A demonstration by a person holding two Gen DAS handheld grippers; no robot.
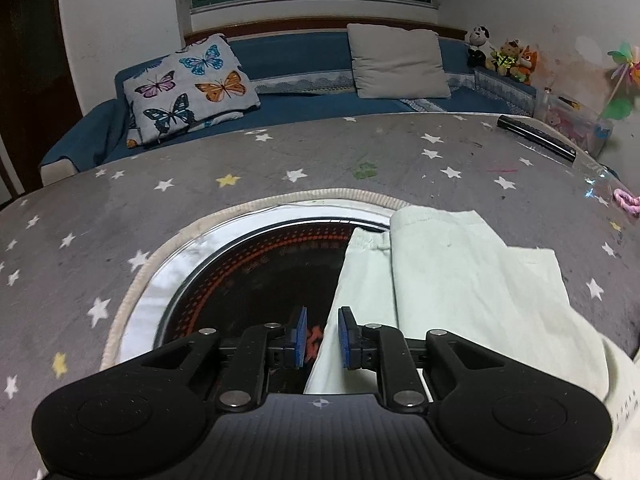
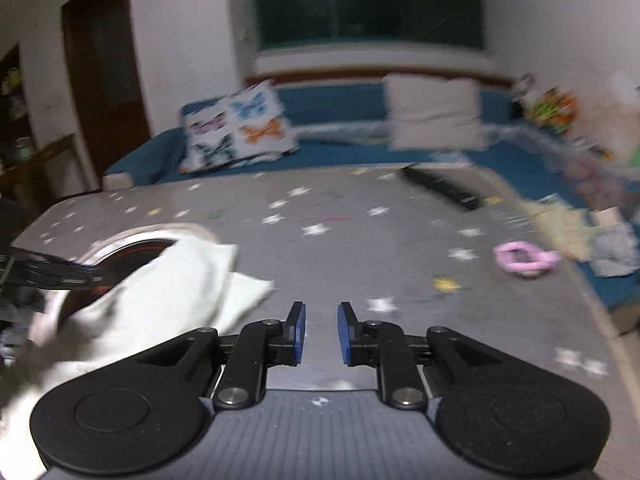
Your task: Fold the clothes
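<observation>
A pale green garment [image 1: 460, 280] lies partly folded on the grey star-print table cover [image 1: 320, 152]. Its left part drapes over a round black cooktop [image 1: 248, 280] set into the table. My left gripper [image 1: 322, 336] hovers over the garment's left edge. Its blue pads [image 1: 347, 338] stand apart, and the cloth edge shows in the gap below them without being pinched. In the blurred right wrist view the garment [image 2: 160, 292] lies to the left. My right gripper [image 2: 321, 336] is open over bare table cover [image 2: 360, 240], just right of the cloth, with nothing between its fingers.
A long black object [image 1: 536, 136] and a pink item [image 2: 524, 260] lie toward the table's right side. A clear box [image 1: 576, 124] stands at the far right corner. Behind the table is a blue sofa with a butterfly pillow [image 1: 188, 84], a beige pillow [image 1: 400, 62] and plush toys [image 1: 500, 54].
</observation>
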